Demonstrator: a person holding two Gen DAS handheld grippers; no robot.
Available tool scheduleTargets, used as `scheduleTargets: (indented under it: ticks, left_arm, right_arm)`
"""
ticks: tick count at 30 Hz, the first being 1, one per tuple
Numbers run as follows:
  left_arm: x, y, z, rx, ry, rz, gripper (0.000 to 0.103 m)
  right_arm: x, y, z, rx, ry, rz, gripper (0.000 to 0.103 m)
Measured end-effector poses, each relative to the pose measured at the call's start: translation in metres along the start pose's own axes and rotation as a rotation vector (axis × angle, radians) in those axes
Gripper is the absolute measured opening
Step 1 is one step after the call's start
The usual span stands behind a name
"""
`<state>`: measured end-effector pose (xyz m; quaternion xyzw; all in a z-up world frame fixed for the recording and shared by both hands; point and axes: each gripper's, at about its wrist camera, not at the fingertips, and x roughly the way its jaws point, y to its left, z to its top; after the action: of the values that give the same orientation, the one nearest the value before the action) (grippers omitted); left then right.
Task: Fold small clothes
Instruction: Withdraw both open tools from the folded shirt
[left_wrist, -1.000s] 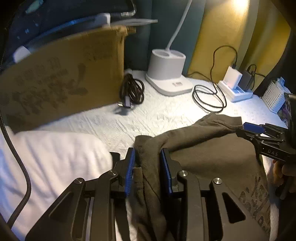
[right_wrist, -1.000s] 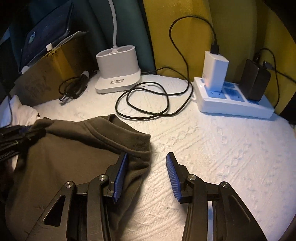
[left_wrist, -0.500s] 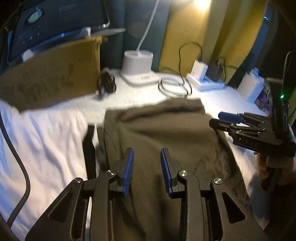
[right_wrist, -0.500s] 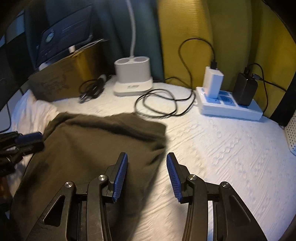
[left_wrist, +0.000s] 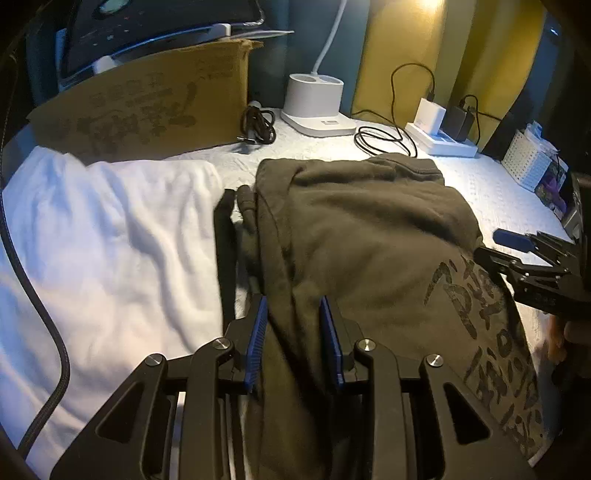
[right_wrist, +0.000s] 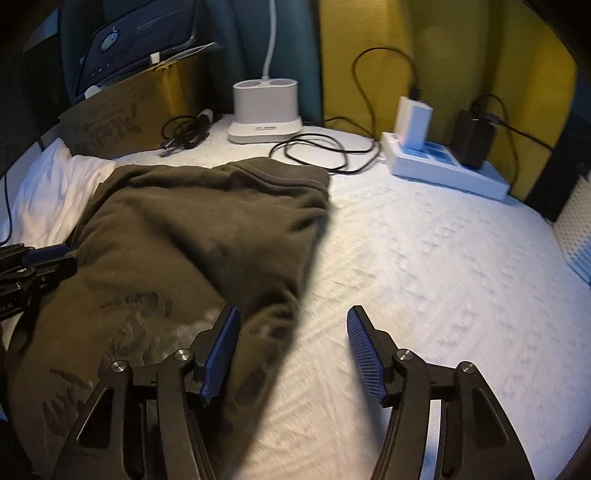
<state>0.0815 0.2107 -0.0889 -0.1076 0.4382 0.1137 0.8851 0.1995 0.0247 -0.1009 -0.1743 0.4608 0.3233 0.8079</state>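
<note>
Garment: an olive-brown sweatshirt lay spread over the middle of the white quilted bed cover, its ribbed hem towards the top of the frame and dark lettering along its lower right part in the left wrist view.

Left gripper: at the bottom centre of its own view, jaws narrow, a bunched fold of the sweatshirt's left edge running between the blue pads and pinched by them.

Right gripper: at the bottom of its own view, jaws opening and already wide; the sweatshirt's right edge lay under the left finger and partly in the gap, but neither pad pressed on it, the right pad standing over bare cover.

Right gripper, other view: it appeared at the right edge of the left wrist view, above the garment's right border, with part of a hand behind it.

White cloth: a white fabric lay to the left of the sweatshirt, with a dark strap between them.

Background: a cardboard box at upper left, a white lamp base at top centre, a coiled black cable just beyond the hem, and a white power strip with chargers at upper right.
</note>
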Motion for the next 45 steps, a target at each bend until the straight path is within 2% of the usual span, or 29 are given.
scheduleTargets:
  ticks: [3,5,9,16,19,25,30,35,39,41,42,45]
  left_arm:
    - [-0.017,0.003,-0.006,-0.025,-0.015,-0.072,0.029]
    - [-0.030,-0.003,-0.013,0.003,-0.027,-0.101,0.029]
    - [-0.046,-0.018,-0.031,0.049,-0.024,-0.109,0.030]
    - [-0.052,-0.028,-0.058,0.029,0.002,-0.110,0.030]
    - [-0.057,-0.030,-0.067,0.026,0.004,-0.112,0.036]
    - [-0.063,-0.033,-0.079,0.024,0.012,-0.116,0.037]
    - [-0.058,-0.031,-0.091,0.045,0.018,-0.093,0.040]
    - [-0.058,-0.034,-0.095,0.080,-0.008,-0.076,0.041]
    - [-0.060,-0.032,-0.098,0.089,-0.016,-0.066,0.043]
    - [-0.062,-0.036,-0.099,0.108,-0.026,-0.019,0.047]
    - [-0.063,-0.038,-0.099,0.120,-0.034,0.007,0.052]
    - [-0.068,-0.045,-0.100,0.160,-0.052,0.072,0.055]
  right_arm:
    - [-0.016,-0.004,-0.007,0.015,-0.007,0.000,0.062]
    - [-0.030,-0.002,-0.014,0.008,-0.020,0.009,0.062]
    - [-0.053,0.010,-0.032,-0.013,-0.028,0.032,0.062]
    - [-0.078,0.037,-0.066,-0.044,-0.017,0.078,0.062]
    - [-0.084,0.046,-0.077,-0.053,-0.014,0.096,0.062]
    - [-0.094,0.064,-0.094,-0.075,-0.014,0.117,0.062]
    - [-0.095,0.073,-0.111,-0.102,0.001,0.117,0.062]
    - [-0.093,0.065,-0.123,-0.081,0.010,0.100,0.062]
    - [-0.097,0.053,-0.131,-0.051,-0.005,0.075,0.068]
    - [-0.099,0.049,-0.134,-0.038,-0.011,0.074,0.068]
    - [-0.101,0.047,-0.136,-0.033,-0.014,0.074,0.068]
    - [-0.106,0.042,-0.139,-0.027,-0.020,0.067,0.068]
